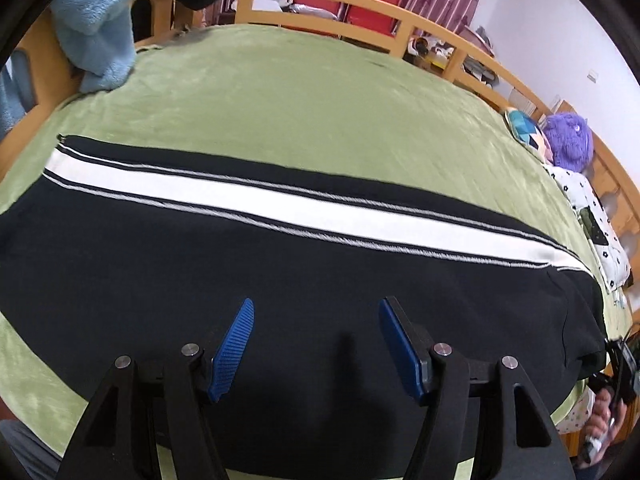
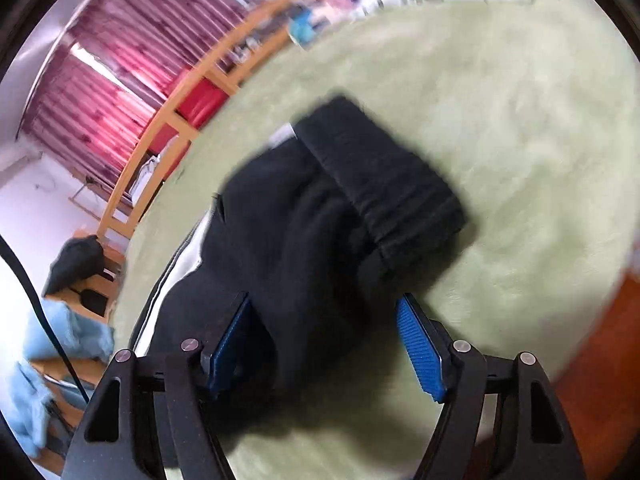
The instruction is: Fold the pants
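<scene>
Black pants with a white side stripe lie flat across the green bedspread. My left gripper is open and empty, just above the black cloth near the bed's front edge. In the blurred right wrist view the waistband end of the pants lies bunched on the green bedspread. My right gripper is open, its blue pads either side of the black cloth below the waistband. It holds nothing. The right gripper also shows at the far right edge of the left wrist view.
A wooden bed rail runs along the far side. A light blue fleece hangs at the back left. A purple plush toy and patterned pillows lie at the right end. Red curtains hang behind.
</scene>
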Motion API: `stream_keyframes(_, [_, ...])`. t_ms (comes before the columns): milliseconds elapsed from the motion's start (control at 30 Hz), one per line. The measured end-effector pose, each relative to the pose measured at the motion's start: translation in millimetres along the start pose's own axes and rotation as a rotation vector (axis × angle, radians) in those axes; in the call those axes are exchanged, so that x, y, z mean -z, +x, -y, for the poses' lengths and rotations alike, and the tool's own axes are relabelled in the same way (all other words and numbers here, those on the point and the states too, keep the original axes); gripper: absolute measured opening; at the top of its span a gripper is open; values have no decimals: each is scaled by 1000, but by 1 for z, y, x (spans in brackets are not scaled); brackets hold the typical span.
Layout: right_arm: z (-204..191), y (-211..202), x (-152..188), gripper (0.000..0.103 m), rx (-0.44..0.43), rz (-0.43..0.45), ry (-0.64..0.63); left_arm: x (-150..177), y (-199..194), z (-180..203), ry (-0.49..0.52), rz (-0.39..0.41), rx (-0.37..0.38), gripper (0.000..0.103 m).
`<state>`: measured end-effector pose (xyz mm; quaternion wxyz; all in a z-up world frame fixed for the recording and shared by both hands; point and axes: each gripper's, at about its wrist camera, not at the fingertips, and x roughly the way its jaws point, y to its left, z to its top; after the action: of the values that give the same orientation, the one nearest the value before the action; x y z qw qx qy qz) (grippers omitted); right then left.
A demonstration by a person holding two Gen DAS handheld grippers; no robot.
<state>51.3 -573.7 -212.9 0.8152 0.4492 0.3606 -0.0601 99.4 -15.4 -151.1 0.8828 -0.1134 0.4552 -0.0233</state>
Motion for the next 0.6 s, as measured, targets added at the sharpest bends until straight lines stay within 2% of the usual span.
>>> stream_keyframes(33, [4, 4, -4, 47, -38, 4, 42, 2, 1, 1, 6, -4, 1, 63])
stream_keyframes(67, [4, 6, -9, 39, -58, 2, 52, 4, 3, 4, 16, -2, -5, 63])
stream_keyframes(100, [1, 3, -14, 26, -62, 16, 39, 6, 7, 6, 40, -1, -31, 63])
stream_keyframes(133, [-7, -2, -20, 17, -69, 41, 4, 7, 15, 7, 54, -20, -77, 63])
stream_keyframes(167, [-19, -10, -26, 16, -72, 62, -50, 8, 20, 6, 53, -48, -102, 61])
stream_keyframes(200, [-30, -15, -32, 14, -73, 78, -98, 10, 25, 2, 35, -87, -97, 61])
stream_keyframes(267, [-66, -40, -49, 11, -104, 131, -243, 11, 23, -2, -18, -98, -36, 61])
stream_keyframes(367, [-86, -53, -63, 12, -100, 170, -331, 13, 18, -5, -45, -83, -19, 61])
stream_keyframes(467, [-61, -18, -64, 15, 16, 99, -301, 16, 22, -3, -37, -94, -44, 61])
stream_keyframes(533, [-28, 24, -54, 25, 162, -39, -262, 14, 21, 0, -24, -100, -48, 61])
stream_keyframes(567, [-15, 29, -49, 32, 172, -72, -257, 11, 20, 0, -16, -96, -45, 61])
stream_keyframes(600, [-6, 21, -45, 32, 120, -45, -234, 9, 15, 1, -5, -83, -46, 62])
